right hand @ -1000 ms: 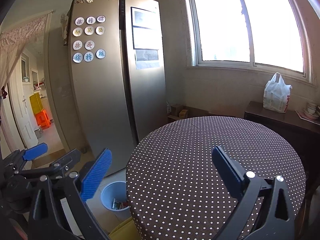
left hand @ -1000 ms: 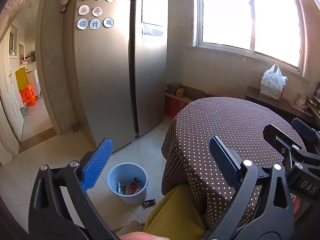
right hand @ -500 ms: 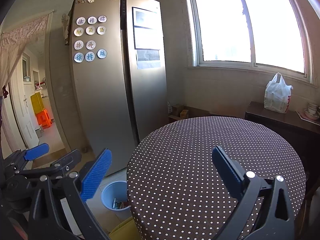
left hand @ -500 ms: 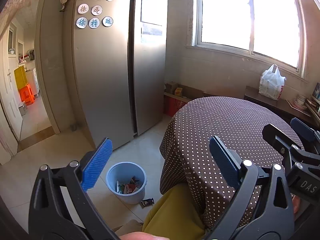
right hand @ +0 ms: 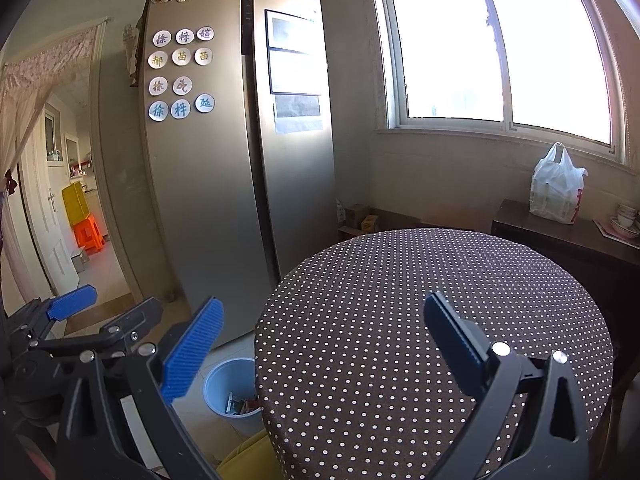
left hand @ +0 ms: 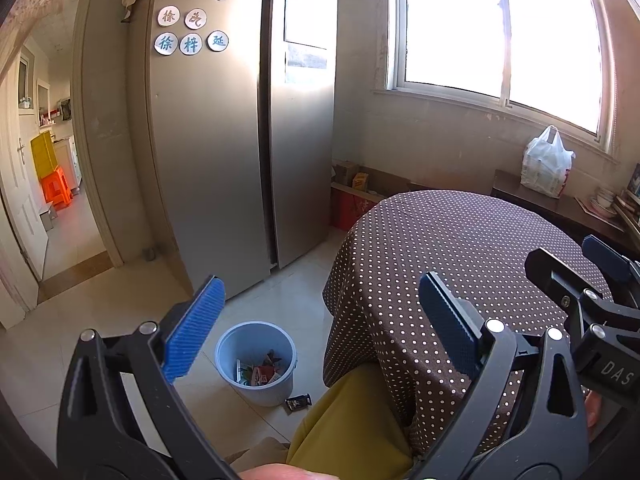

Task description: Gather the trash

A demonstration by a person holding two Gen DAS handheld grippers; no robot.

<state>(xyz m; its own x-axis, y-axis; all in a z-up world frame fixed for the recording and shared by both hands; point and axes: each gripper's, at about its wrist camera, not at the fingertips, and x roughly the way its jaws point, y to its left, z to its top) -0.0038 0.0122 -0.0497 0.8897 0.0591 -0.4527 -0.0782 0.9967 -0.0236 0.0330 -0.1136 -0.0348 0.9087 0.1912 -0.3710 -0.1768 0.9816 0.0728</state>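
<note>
A light blue trash bin [left hand: 256, 362] stands on the tiled floor left of the round table, with several wrappers inside. A dark wrapper [left hand: 298, 402] lies on the floor just right of the bin. My left gripper [left hand: 320, 320] is open and empty, held high above the bin and the table edge. My right gripper [right hand: 320, 340] is open and empty above the table's dotted cloth [right hand: 420, 320]. The bin also shows in the right wrist view [right hand: 232, 394], partly hidden by the table.
A tall steel fridge [left hand: 240, 140] stands behind the bin. A yellow seat [left hand: 352, 420] sits under the table's near edge. A dark sideboard [right hand: 560, 236] with a white plastic bag [right hand: 556, 186] is at the right wall. A doorway [left hand: 56, 200] opens at left.
Both grippers have drifted slightly; the views shift a little leftward. Both stay open and empty.
</note>
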